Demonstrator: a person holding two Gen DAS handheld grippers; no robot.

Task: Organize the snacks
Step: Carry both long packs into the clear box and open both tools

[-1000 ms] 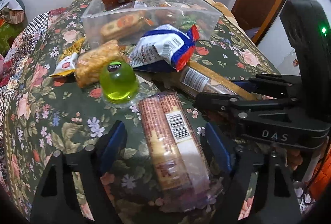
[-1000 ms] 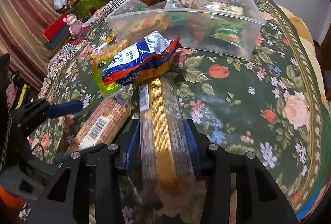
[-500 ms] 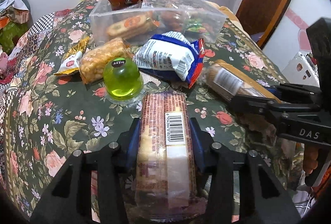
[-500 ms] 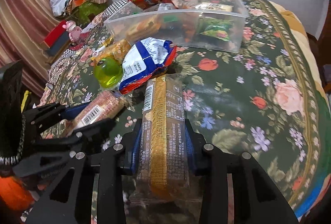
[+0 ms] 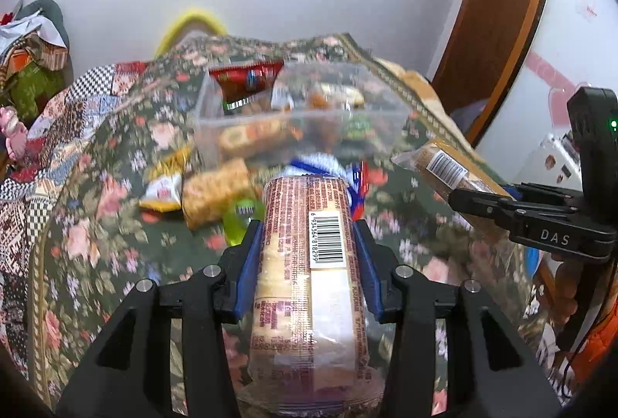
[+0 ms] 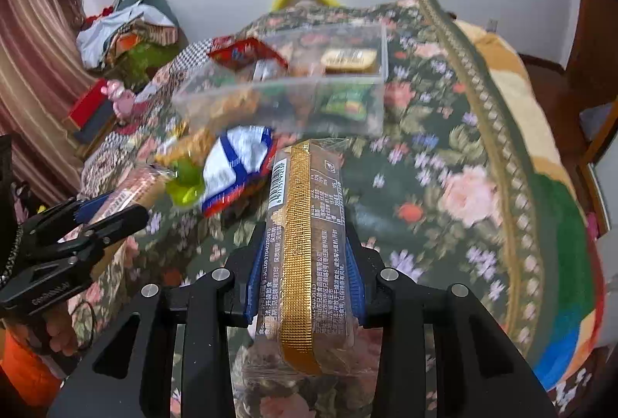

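My left gripper (image 5: 307,248) is shut on a long brown biscuit pack (image 5: 309,286) with a barcode and holds it above the floral cloth. My right gripper (image 6: 305,255) is shut on a long gold-striped biscuit pack (image 6: 303,248), also lifted; it shows at the right of the left wrist view (image 5: 444,167). A clear plastic bin (image 5: 305,120) with several snacks in it stands ahead in both views (image 6: 286,97). A blue-and-white bag (image 6: 239,163), a green jelly cup (image 6: 185,178), a crispy bar (image 5: 216,190) and a yellow packet (image 5: 164,186) lie before the bin.
A red packet (image 5: 247,80) sticks up at the bin's back left corner. The floral cloth (image 6: 444,186) covers the surface, which drops off at the right edge. Clothes and boxes (image 6: 127,31) are piled at the far left. A wooden door (image 5: 498,12) stands at the right.
My left gripper closed on the brown biscuit pack. Both grippers have risen with their packs and now look more level toward the bin.
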